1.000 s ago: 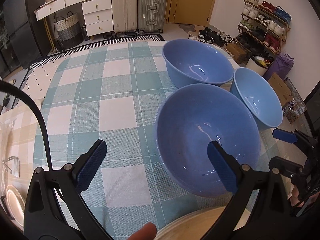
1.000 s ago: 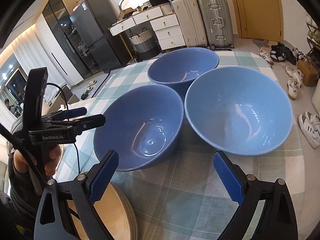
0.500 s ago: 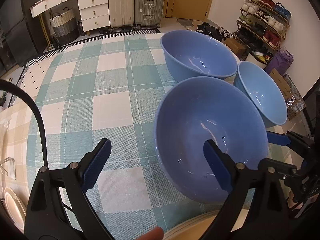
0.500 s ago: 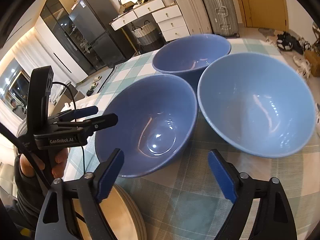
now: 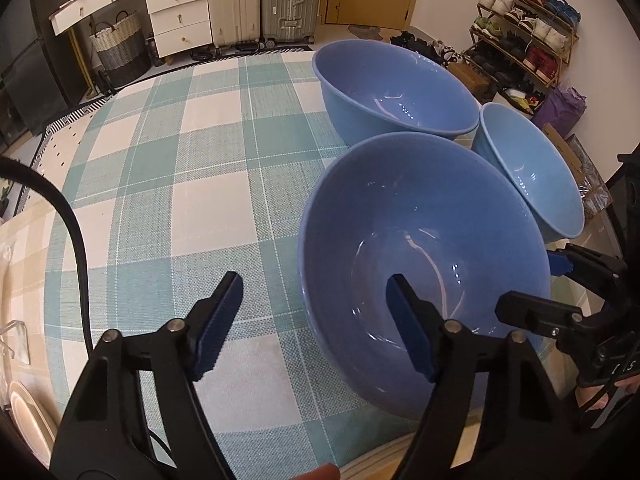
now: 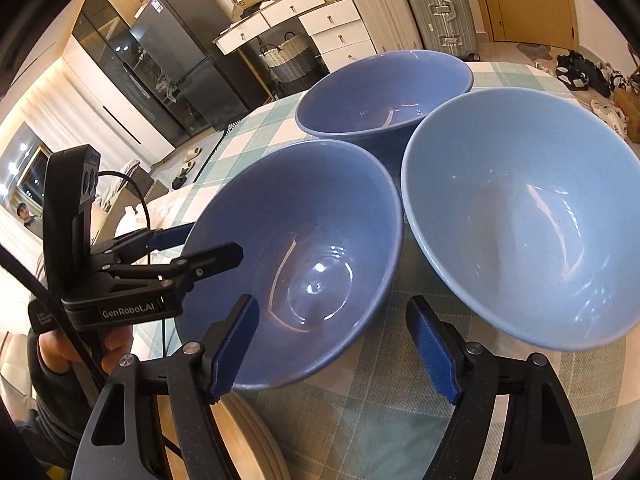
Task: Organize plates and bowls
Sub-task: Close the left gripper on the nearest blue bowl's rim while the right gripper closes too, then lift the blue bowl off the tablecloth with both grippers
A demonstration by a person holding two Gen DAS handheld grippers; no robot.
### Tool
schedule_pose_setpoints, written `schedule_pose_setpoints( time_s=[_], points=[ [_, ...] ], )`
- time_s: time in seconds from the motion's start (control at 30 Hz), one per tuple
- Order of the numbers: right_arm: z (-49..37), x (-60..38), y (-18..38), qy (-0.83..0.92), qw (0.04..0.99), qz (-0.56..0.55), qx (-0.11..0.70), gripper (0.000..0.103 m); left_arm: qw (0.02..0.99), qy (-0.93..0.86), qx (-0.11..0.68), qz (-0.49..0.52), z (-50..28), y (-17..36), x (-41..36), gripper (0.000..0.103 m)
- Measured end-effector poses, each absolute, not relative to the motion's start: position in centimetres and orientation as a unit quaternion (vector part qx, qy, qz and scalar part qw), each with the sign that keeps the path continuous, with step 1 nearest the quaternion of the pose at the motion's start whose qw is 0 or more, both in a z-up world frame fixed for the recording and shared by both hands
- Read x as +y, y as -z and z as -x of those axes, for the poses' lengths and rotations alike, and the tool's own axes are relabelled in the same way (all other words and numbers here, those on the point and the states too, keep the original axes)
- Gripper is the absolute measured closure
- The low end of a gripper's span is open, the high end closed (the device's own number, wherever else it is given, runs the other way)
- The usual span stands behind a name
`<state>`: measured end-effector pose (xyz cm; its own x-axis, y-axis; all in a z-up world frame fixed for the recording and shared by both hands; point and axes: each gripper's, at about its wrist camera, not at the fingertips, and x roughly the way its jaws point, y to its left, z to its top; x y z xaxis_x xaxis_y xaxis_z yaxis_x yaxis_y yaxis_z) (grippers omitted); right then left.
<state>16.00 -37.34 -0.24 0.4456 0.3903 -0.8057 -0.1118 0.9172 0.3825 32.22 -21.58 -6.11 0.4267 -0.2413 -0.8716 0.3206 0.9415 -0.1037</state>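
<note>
Three blue bowls stand close together on a green-and-white checked tablecloth. The near bowl is closest to both grippers. My left gripper is open and straddles its near-left rim, one finger inside the bowl and one outside. It also shows in the right wrist view at the bowl's left rim. My right gripper is open and empty, just in front of the near bowl and the right bowl. The far bowl stands behind them. A stack of beige plates lies under my right gripper.
The tablecloth stretches to the left of the bowls. A white plate lies at the lower left edge. Suitcases, drawers and a basket stand behind the table, a shoe rack at the right.
Both grippers have moved closer to the near bowl. My left gripper's right finger now reaches deeper inside it. Both jaws have narrowed a little.
</note>
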Motion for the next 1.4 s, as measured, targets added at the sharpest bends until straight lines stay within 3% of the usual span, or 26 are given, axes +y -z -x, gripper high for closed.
schedule_pose_setpoints(
  time_s=[0.13,0.6,0.67,0.87,1.4],
  points=[
    [-16.6,-37.0,0.6,-0.148,0.837,-0.135,0.51,0.032,0.84,0.169,0.515,-0.034,-32.6,6.6,-21.6,0.042],
    [-17.4,-35.4,1.5,-0.123,0.842,-0.086,0.518,0.062,0.822,0.187,0.537,-0.043,-32.8,8.5,-22.4,0.084],
    [-17.3,-35.3,1.4,-0.123,0.845,-0.074,0.516,0.067,0.823,0.182,0.536,-0.05,-32.5,8.7,-22.7,0.085],
    [-17.0,-34.8,1.5,-0.11,0.853,-0.043,0.508,0.07,0.826,0.174,0.533,-0.054,-32.2,9.0,-22.6,0.09],
    [-17.1,-34.5,1.5,-0.102,0.863,-0.025,0.495,0.07,0.83,0.17,0.527,-0.062,-30.9,8.3,-22.4,0.09]
  ],
)
